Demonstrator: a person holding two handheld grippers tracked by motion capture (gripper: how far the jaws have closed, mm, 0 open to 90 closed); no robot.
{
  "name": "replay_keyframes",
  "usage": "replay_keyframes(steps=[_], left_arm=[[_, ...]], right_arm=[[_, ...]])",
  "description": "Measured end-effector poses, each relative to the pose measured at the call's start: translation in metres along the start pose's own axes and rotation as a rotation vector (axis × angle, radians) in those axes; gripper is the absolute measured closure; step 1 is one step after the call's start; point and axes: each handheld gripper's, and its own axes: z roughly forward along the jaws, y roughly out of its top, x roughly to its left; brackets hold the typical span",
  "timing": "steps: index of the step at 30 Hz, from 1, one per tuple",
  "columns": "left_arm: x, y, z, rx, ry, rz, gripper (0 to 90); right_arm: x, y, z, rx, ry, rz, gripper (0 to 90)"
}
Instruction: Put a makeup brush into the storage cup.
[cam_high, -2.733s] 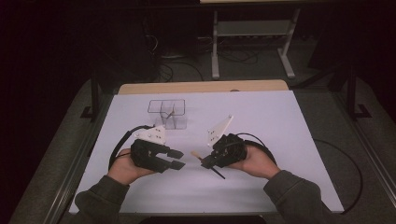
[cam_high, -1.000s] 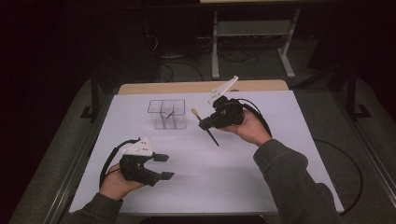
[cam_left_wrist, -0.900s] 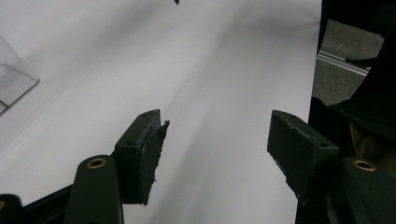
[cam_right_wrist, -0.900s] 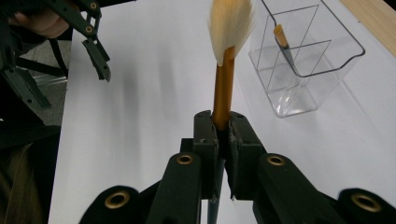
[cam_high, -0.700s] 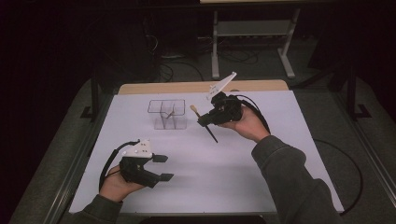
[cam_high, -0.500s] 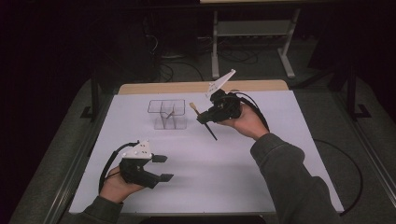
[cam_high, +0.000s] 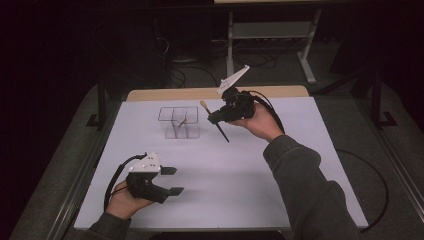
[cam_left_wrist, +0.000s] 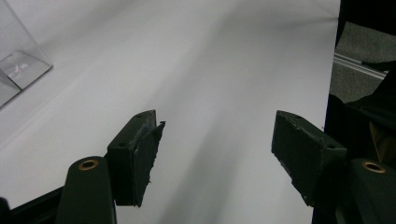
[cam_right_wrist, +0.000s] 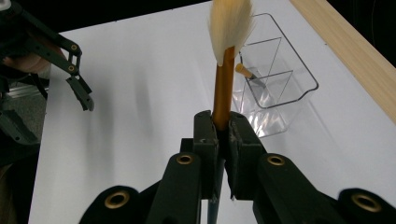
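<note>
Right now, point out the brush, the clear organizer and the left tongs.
brush (cam_right_wrist: 223, 86), right gripper view, on its golden handle below the bristles.
clear organizer (cam_high: 169, 114), high view, on its rear left rim.
left tongs (cam_left_wrist: 215, 149), left gripper view, midway between the two open pads.

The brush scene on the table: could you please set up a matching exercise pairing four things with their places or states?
Things:
1. brush
2. left gripper
3. clear organiser
4. small brush

States:
A. stands on the white table, near its far edge
B. open, nothing between its fingers
C. clamped in the right gripper, bristles away from it
D. leans inside a compartment

Pairs: 1-C, 2-B, 3-A, 4-D
</note>
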Motion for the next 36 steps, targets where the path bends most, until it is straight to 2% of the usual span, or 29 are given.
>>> replay_keyframes(steps=[1, 8, 13, 17, 24, 26, 27, 31, 36], left_arm=[[-0.001, -0.001, 0.0, -0.004, -0.002, -0.023, 30.7], [-0.001, -0.002, -0.001, 0.0, 0.002, -0.025, 29.6], [0.0, -0.003, -0.001, -0.003, 0.006, -0.017, 29.3], [0.0, -0.003, -0.002, -0.014, 0.013, -0.034, 26.9], [-0.002, -0.004, -0.004, -0.027, 0.011, -0.04, 26.1], [-0.002, -0.004, -0.004, -0.026, 0.011, -0.037, 26.1], [-0.001, -0.004, -0.005, -0.014, 0.014, -0.022, 26.1], [-0.001, -0.005, -0.006, -0.018, 0.021, -0.022, 25.3], [-0.001, -0.006, -0.008, -0.029, 0.019, -0.032, 23.3]], right_arm=[[-0.001, 0.001, 0.001, 0.003, -0.007, -0.004, 82.9], [-0.008, 0.011, 0.007, -0.002, -0.012, -0.011, 82.8], [-0.012, 0.016, 0.011, 0.0, -0.013, 0.003, 82.8], [-0.016, 0.021, 0.014, 0.0, -0.019, -0.004, 82.8], [-0.019, 0.03, 0.021, 0.008, -0.023, -0.012, 82.9], [-0.019, 0.033, 0.023, 0.006, -0.02, -0.008, 82.9], [-0.019, 0.034, 0.024, 0.006, -0.022, -0.009, 82.9], [-0.022, 0.039, 0.027, 0.006, -0.023, -0.018, 82.8], [-0.025, 0.043, 0.032, 0.006, -0.019, -0.007, 82.8]])
